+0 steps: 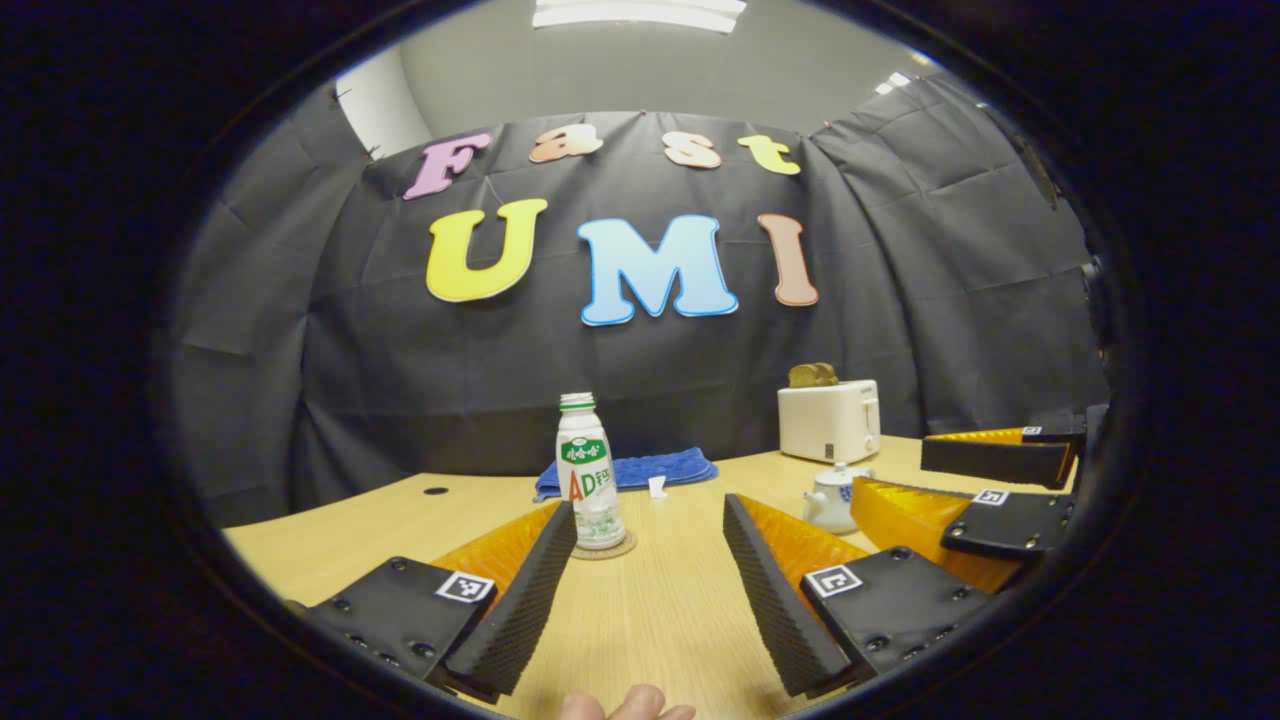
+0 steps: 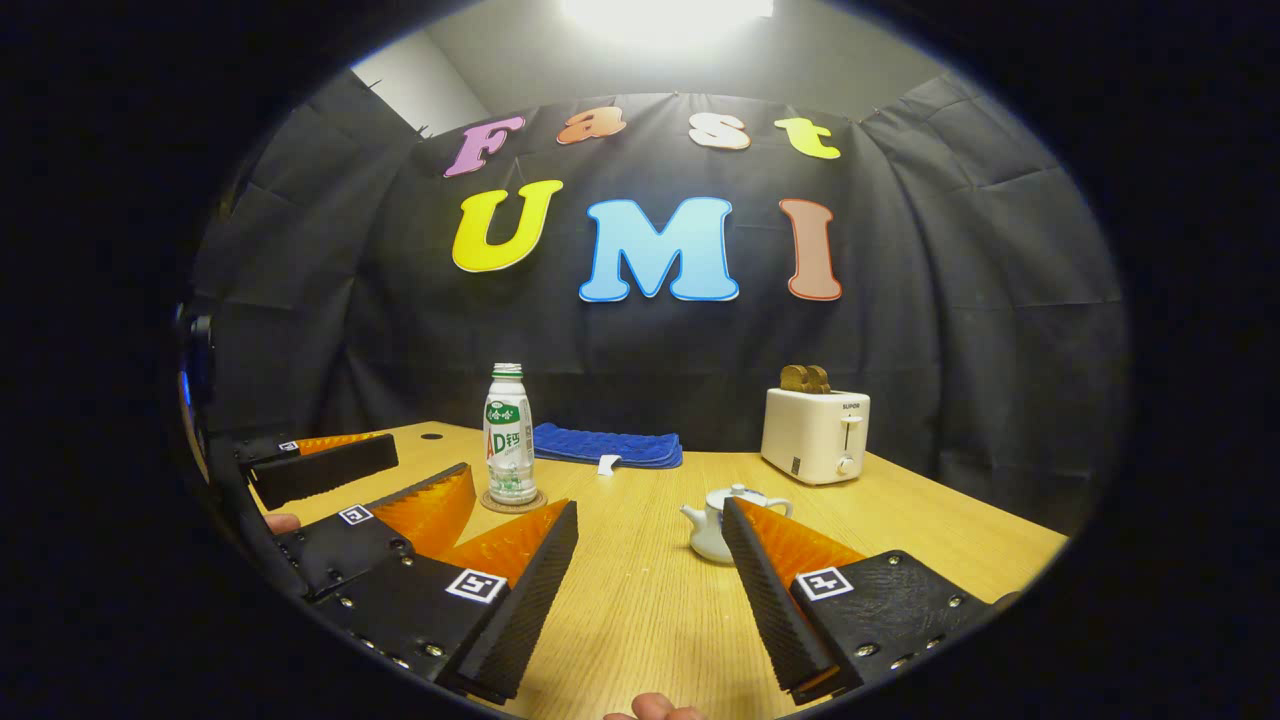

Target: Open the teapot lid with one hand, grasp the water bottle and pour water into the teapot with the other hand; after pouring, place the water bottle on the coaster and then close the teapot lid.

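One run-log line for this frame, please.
left gripper: open, empty | right gripper: open, empty | bottle: upright on coaster | teapot: lid on | pouring: no

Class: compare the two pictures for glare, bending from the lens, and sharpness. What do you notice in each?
Left gripper view: the ceiling strip light keeps its shape, the pale wooden table edge bows, and the white plastic bottle with green cap is sharp. Right gripper view: the ceiling light blows out to white glare; the small white ceramic teapot stays crisp.
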The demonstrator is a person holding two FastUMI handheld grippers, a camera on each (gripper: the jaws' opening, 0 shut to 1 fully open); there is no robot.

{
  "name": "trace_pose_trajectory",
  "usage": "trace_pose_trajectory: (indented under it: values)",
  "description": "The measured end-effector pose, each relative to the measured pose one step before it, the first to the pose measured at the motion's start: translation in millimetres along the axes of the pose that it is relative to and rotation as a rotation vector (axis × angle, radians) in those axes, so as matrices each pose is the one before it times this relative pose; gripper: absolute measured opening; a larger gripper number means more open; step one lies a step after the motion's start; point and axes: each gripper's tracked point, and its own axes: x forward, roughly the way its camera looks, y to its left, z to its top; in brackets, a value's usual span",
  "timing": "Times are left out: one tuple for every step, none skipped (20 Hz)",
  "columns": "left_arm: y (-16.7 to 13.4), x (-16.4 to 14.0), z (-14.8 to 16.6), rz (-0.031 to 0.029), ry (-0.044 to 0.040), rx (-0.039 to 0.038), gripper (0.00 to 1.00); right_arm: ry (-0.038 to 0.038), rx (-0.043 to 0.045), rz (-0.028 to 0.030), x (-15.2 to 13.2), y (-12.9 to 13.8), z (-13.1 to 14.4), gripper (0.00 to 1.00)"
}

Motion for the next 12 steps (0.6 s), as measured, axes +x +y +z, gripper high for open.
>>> trace_pose_trajectory:
  values:
    - [-4.13,1.87,-3.12,-0.00419,0.00636,-0.02707,1.0,0.00279,0.01613,-0.01623,0.36,-1.39,-7.4,0.9]
    - [4.06,-3.13,-6.07,-0.00022,0.02209,-0.02271,1.0,0.03061,0.02853,-0.01623,2.12,-0.54,-8.11,0.9]
    - [0.12,6.69,-15.97,-0.00084,0.04795,-0.02734,0.99,0.01011,-0.01338,-0.02171,0.22,-6.97,-9.72,0.95]
    - [6.5,0.26,-2.75,0.04314,0.02528,0.00747,0.99,-0.01006,-0.00311,-0.0156,0.21,0.07,13.03,0.97]
    - [9.09,-6.14,10.14,0.03665,-0.02417,0.02007,1.0,0.00413,-0.0006,-0.00242,0.33,2.27,-0.62,0.97]
    - [-0.13,0.63,-4.03,0.00422,0.01024,-0.00973,1.0,0.00011,0.00667,-0.00729,1.03,-0.26,-1.89,0.98]
    - [-4.35,-0.98,-0.57,0.0031,-0.00304,-0.00108,0.99,-0.00419,-0.00352,-0.01532,-0.2,-3.3,0.18,0.97]
    - [-1.29,0.6,-1.06,0.00026,0.00199,0.00326,0.99,0.00308,0.00147,-0.00316,0.15,-0.39,-0.03,0.97]
    - [2.09,-0.2,0.77,0.0053,0.00116,0.00074,0.99,0.00224,-0.00109,-0.00013,0.41,0.81,-0.11,0.97]
    - [1.95,0.38,-0.33,0.01362,0.00391,0.00217,0.99,-0.00094,0.00374,-0.00067,-0.1,-0.65,0.0,0.97]
    - [3.8,0.35,-0.5,0.01583,0.00115,-0.00241,0.98,-0.00009,-0.00247,-0.00239,-0.11,0.11,0.09,0.97]
    - [-0.12,-1.5,1.12,0.00149,-0.0022,-0.00089,0.99,-0.00159,-0.00099,0.00036,-0.57,-0.12,0.05,0.97]
